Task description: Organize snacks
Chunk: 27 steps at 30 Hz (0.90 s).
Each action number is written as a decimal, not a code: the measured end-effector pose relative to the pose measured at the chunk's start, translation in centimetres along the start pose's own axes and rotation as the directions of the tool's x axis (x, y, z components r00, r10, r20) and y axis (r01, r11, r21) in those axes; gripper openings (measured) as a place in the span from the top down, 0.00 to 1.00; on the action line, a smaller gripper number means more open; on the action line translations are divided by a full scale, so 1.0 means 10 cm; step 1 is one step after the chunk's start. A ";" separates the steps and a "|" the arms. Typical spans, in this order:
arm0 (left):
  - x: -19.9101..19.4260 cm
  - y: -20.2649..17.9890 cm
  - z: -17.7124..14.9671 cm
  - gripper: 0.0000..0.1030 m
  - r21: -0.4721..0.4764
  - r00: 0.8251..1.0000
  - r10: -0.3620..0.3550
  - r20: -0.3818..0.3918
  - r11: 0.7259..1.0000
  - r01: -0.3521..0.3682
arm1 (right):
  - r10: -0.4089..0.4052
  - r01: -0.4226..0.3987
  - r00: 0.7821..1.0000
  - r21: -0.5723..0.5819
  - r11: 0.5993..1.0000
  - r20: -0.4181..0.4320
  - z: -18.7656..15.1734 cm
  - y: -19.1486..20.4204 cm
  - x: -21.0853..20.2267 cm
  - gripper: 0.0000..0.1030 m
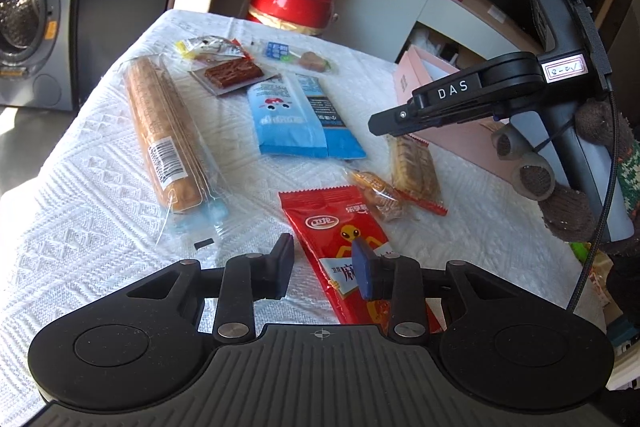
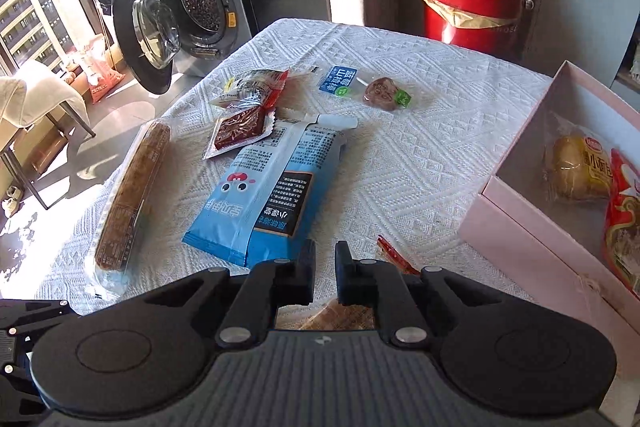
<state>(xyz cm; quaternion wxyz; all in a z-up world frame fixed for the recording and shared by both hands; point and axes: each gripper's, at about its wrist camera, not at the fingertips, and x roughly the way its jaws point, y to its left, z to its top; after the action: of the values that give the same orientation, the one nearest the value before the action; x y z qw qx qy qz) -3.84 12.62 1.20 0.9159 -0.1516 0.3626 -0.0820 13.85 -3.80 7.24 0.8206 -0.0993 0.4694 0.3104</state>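
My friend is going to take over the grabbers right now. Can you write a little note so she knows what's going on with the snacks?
Left gripper: jaws close around the red spicy-strip packet, gripping its near end on the cloth.
Right gripper: jaws narrow, over the clear-wrapped biscuit pack beside the pink box; whether it grips the pack is hard to see.
Done: a small bread pack and a red packet lie in the box.
Left on the white cloth: long biscuit sleeve, blue seaweed packs, brown bar, lollipop, small orange-wrapped snack, and both packs at the grippers.
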 end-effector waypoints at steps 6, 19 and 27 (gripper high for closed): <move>0.00 -0.08 -0.02 0.65 0.031 1.000 0.013 -0.010 0.999 -0.013 | 0.035 -0.038 0.999 0.077 0.996 0.036 0.17 0.15 0.24 0.39; -0.08 0.06 -0.12 0.66 0.004 0.999 -0.033 0.019 0.999 0.033 | -0.076 0.072 0.996 -0.111 0.991 -0.037 0.36 0.76 0.82 0.12; -0.08 0.09 -0.14 0.66 -0.003 0.999 -0.038 0.024 0.999 0.038 | -0.102 0.105 0.994 -0.260 0.960 0.025 0.09 0.59 0.10 0.99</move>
<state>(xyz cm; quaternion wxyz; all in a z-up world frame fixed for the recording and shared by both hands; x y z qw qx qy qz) -5.35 13.33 0.47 0.9182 -0.1610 0.3487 -0.0968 11.29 1.71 7.72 0.8182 -0.2291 0.4140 0.3267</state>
